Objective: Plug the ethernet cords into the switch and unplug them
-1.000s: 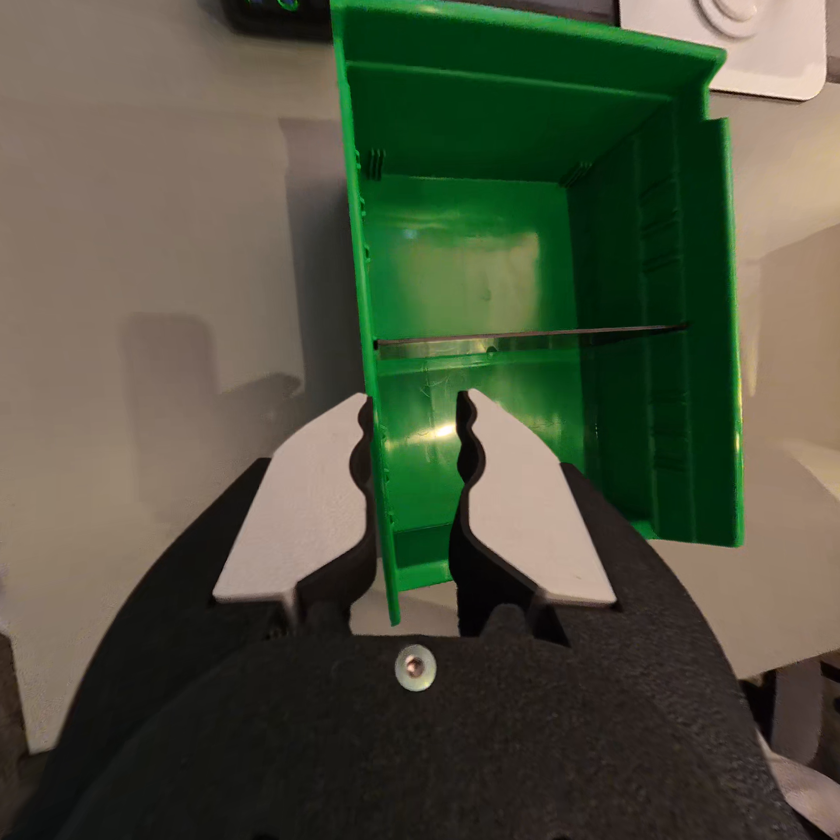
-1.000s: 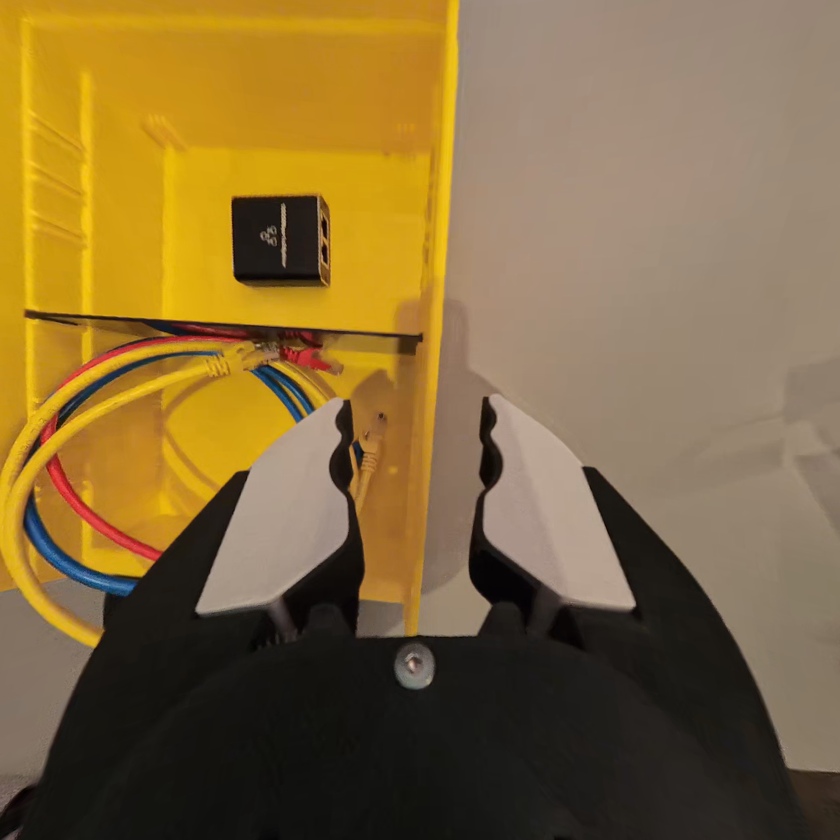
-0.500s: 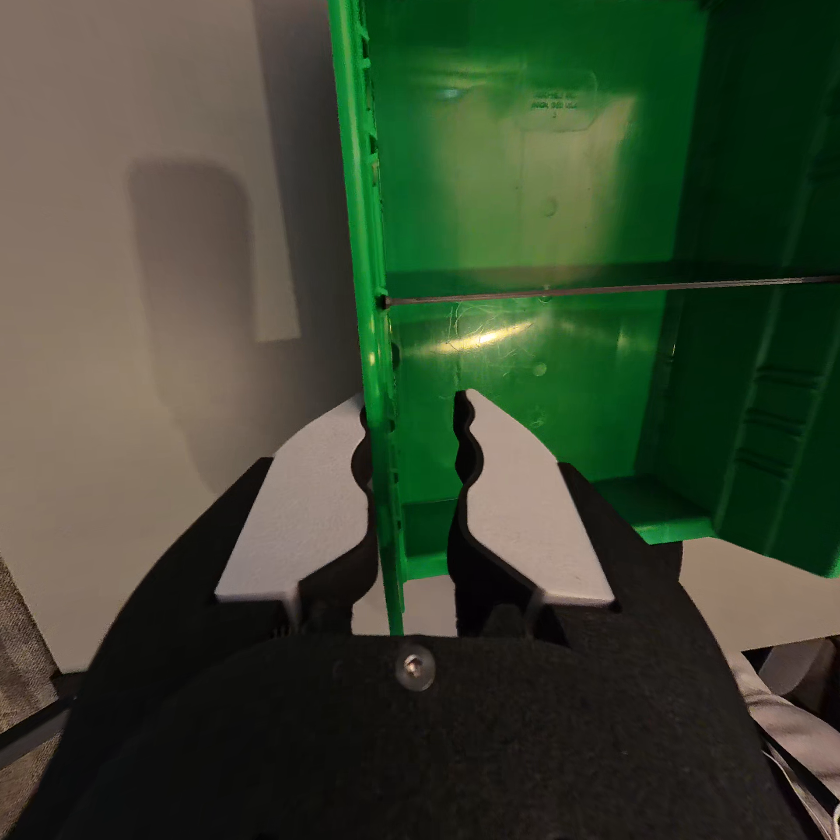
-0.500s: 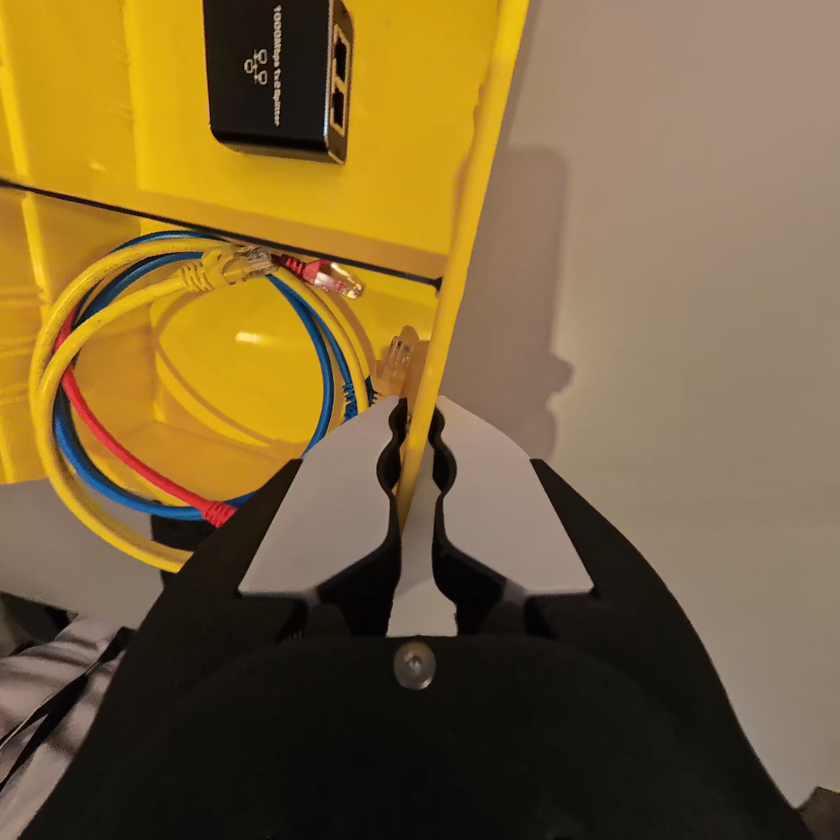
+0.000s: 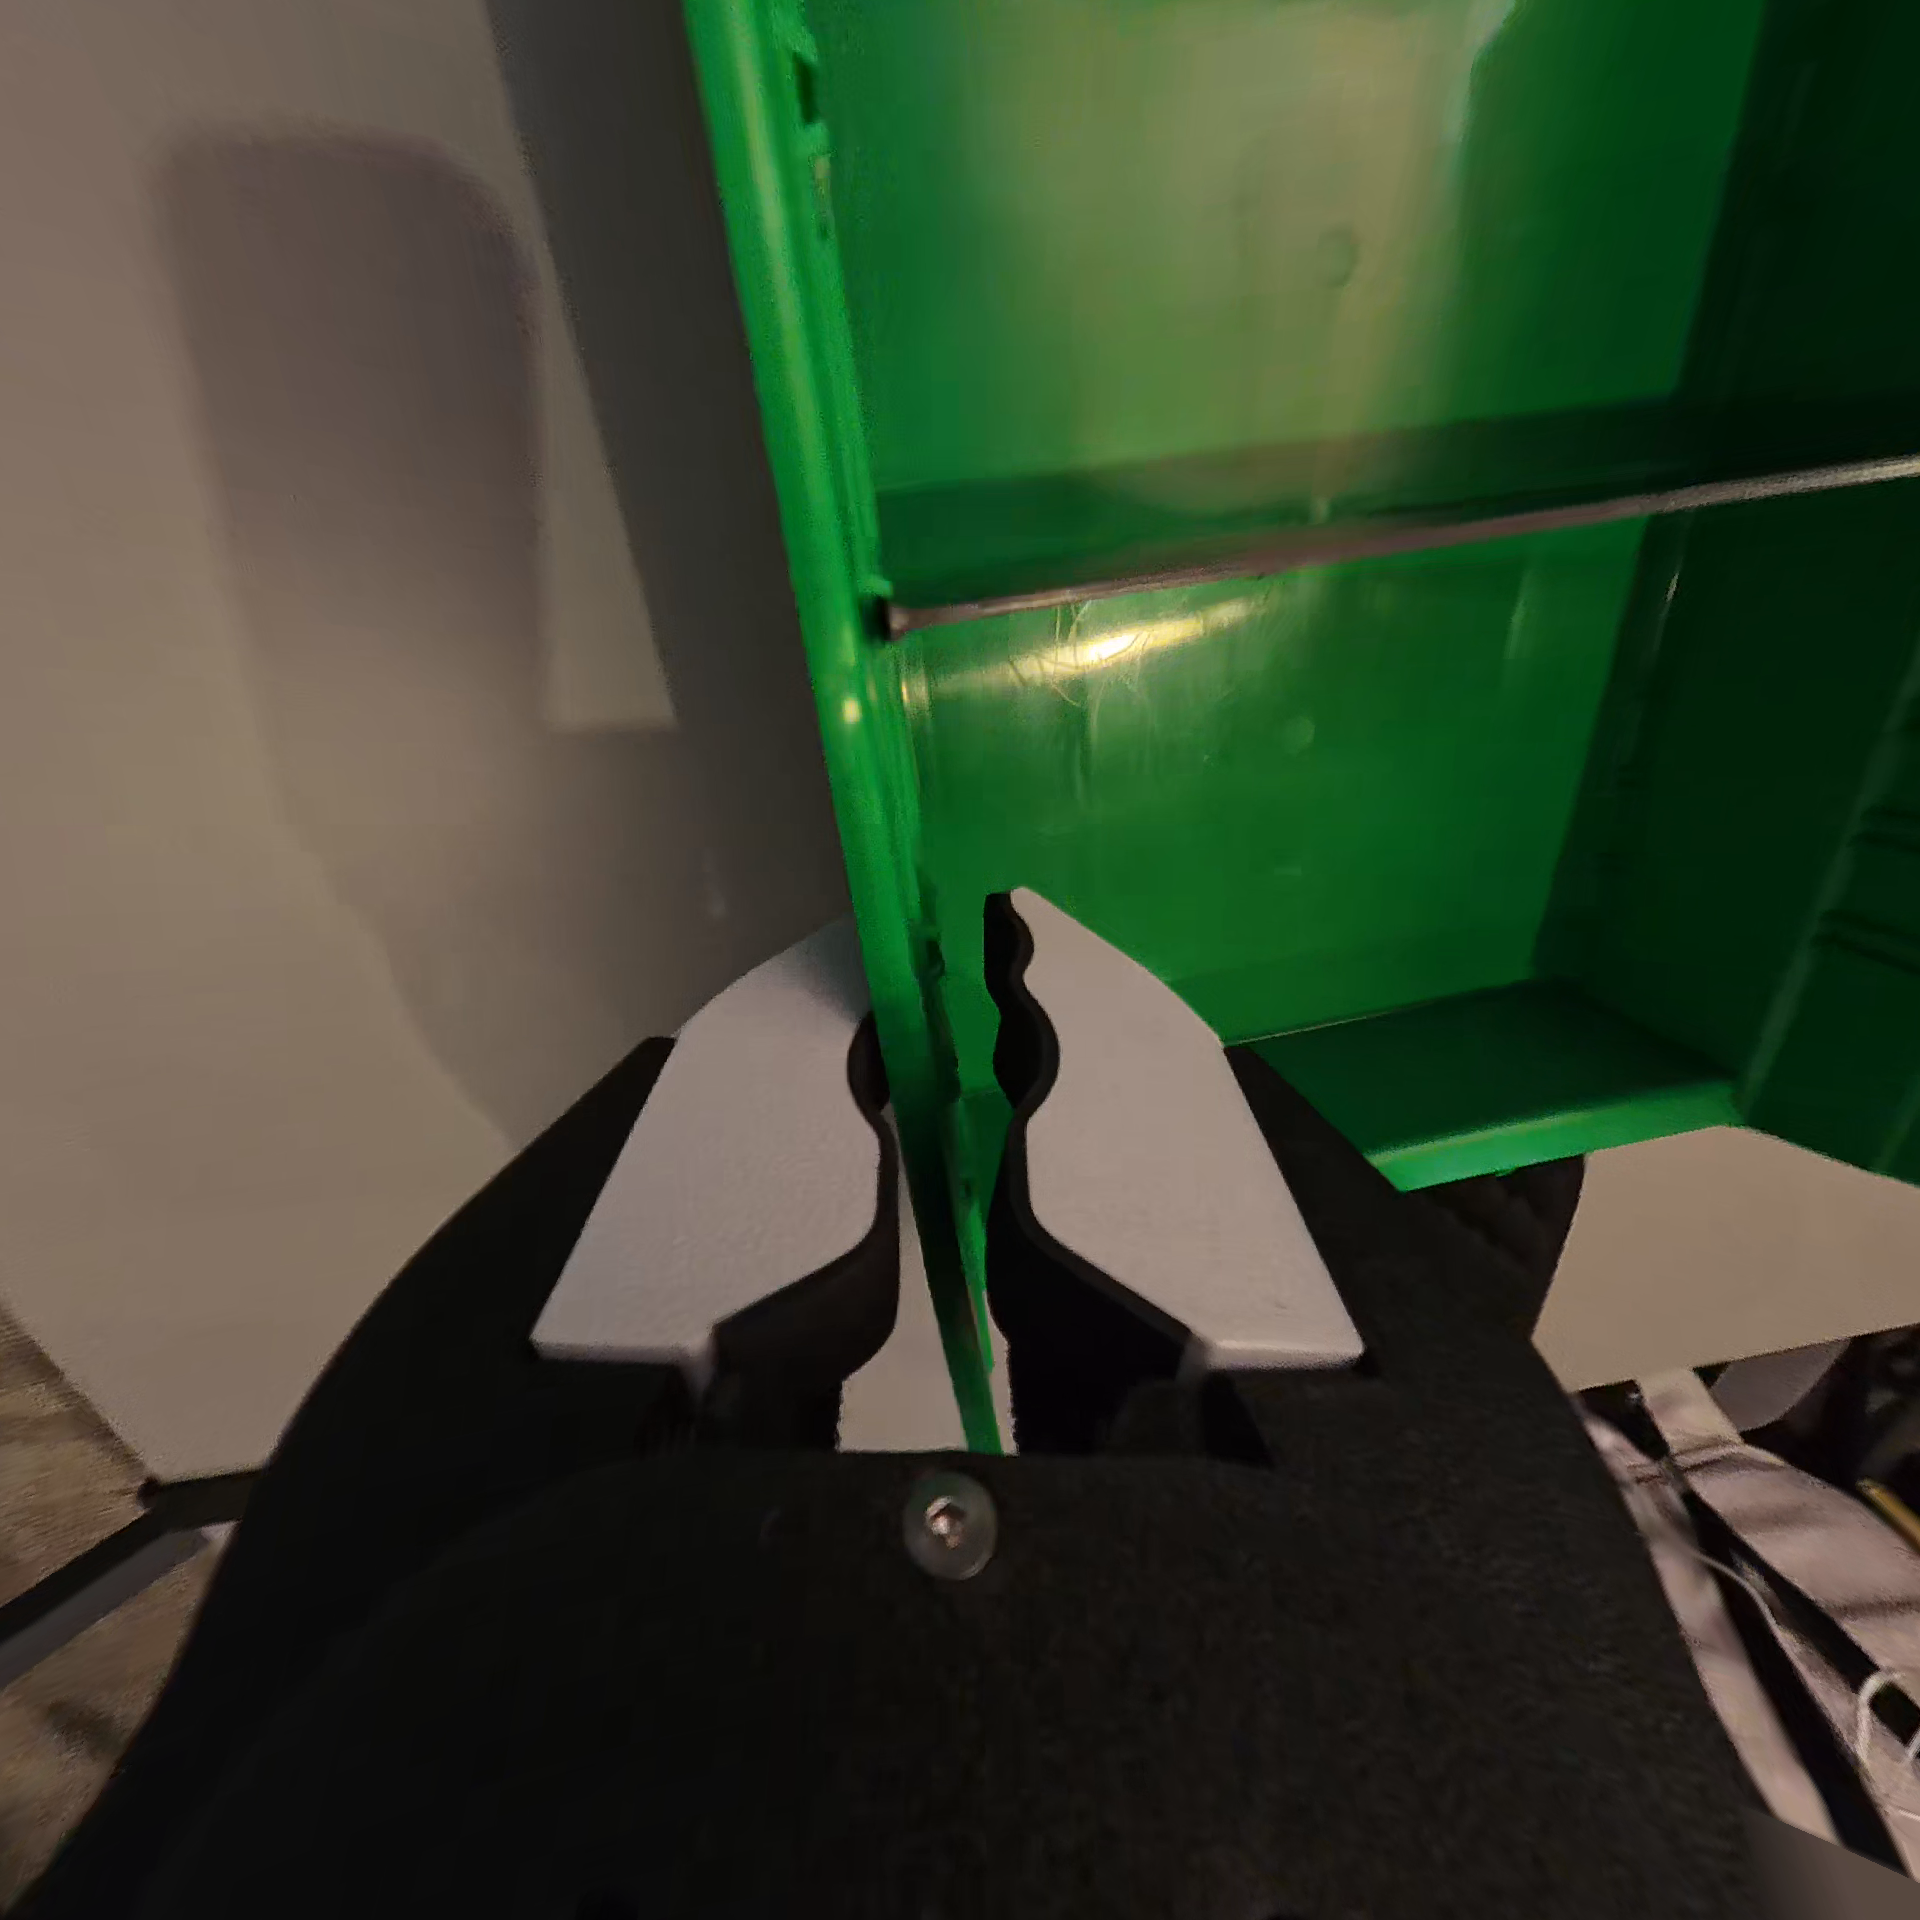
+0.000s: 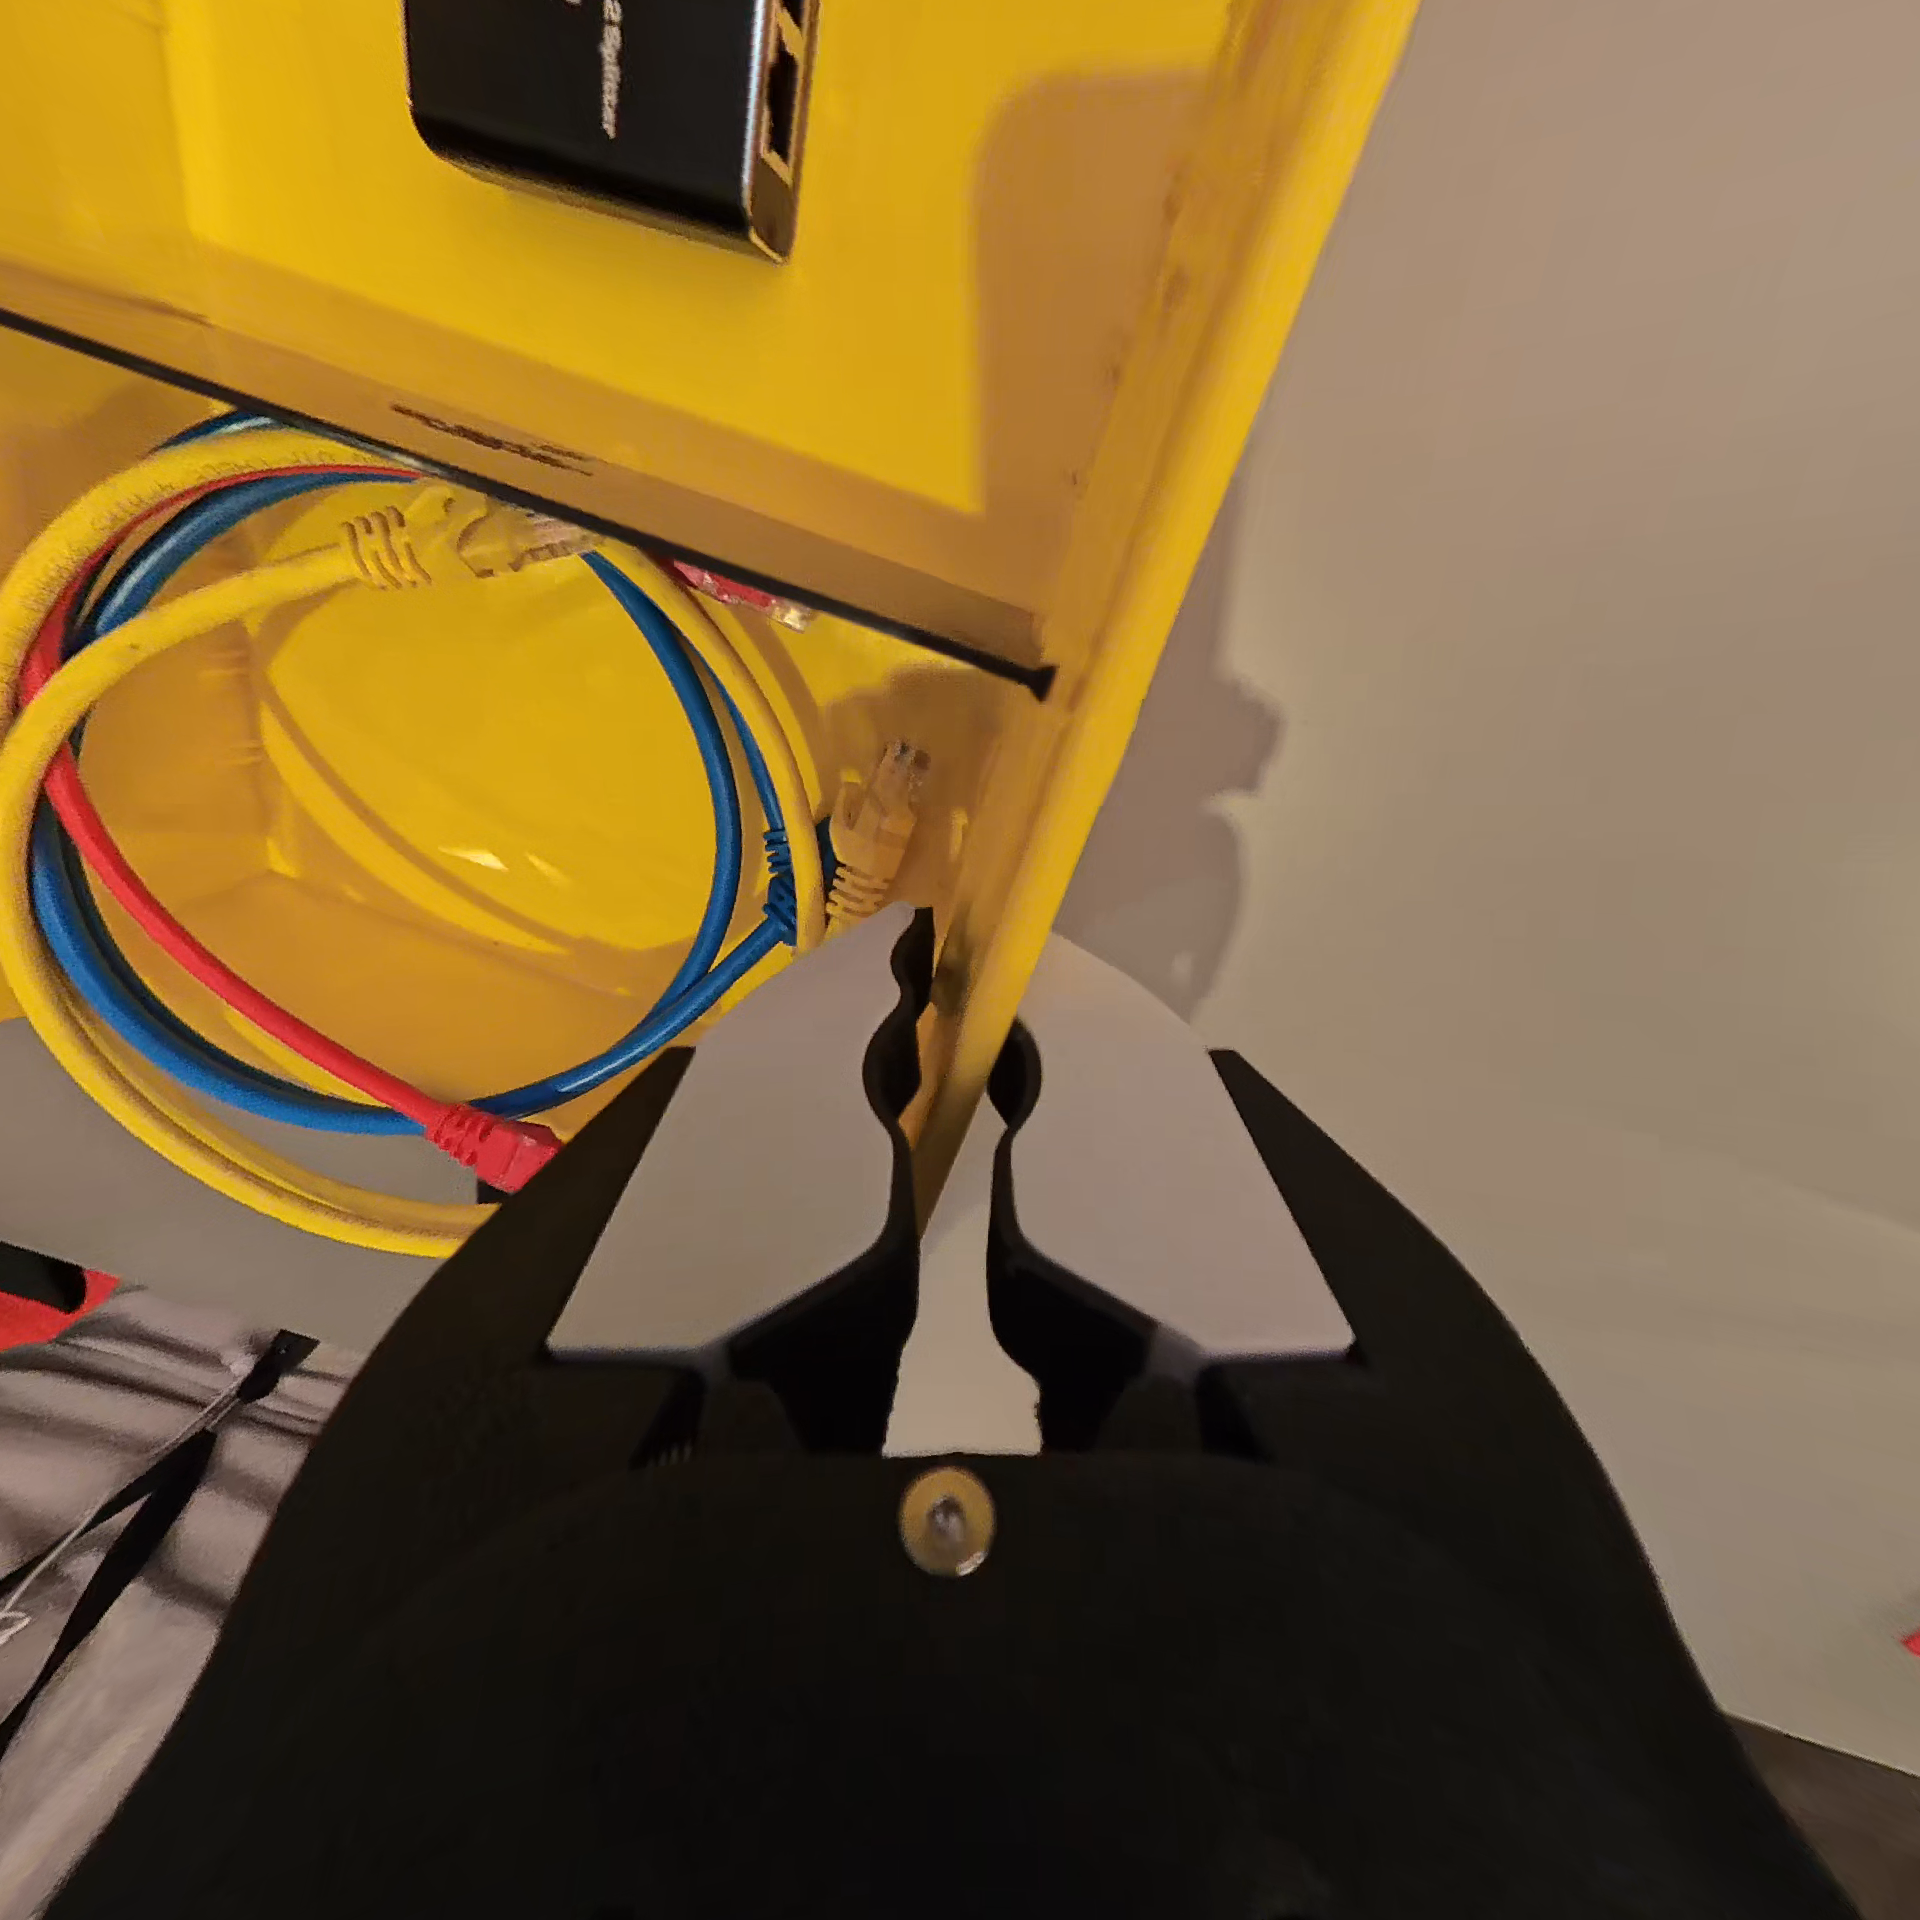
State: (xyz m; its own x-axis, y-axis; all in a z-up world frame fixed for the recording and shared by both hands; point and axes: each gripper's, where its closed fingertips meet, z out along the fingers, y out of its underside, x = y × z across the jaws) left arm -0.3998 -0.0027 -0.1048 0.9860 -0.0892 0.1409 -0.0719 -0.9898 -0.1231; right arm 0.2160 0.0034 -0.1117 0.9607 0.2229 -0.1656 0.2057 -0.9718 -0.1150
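Note:
A black switch lies in the far compartment of a yellow bin, its ports facing right. Coiled yellow, blue and red ethernet cords lie loose in the near compartment, behind a thin dark divider. One yellow plug sits just ahead of my right gripper, which is shut on the yellow bin's right wall. My left gripper is shut on the left wall of an empty green bin with a thin divider.
Both bins sit on a white table, close to its near edge. Grey fabric with straps shows below the edge in the right wrist view and in the left wrist view. A small red thing lies at the far right. My right fingertips sit around 60 centimeters from my left ones.
Both grippers have closed on the bin walls, the right one first and then the left. Both bins now look nearer and more tilted in view.

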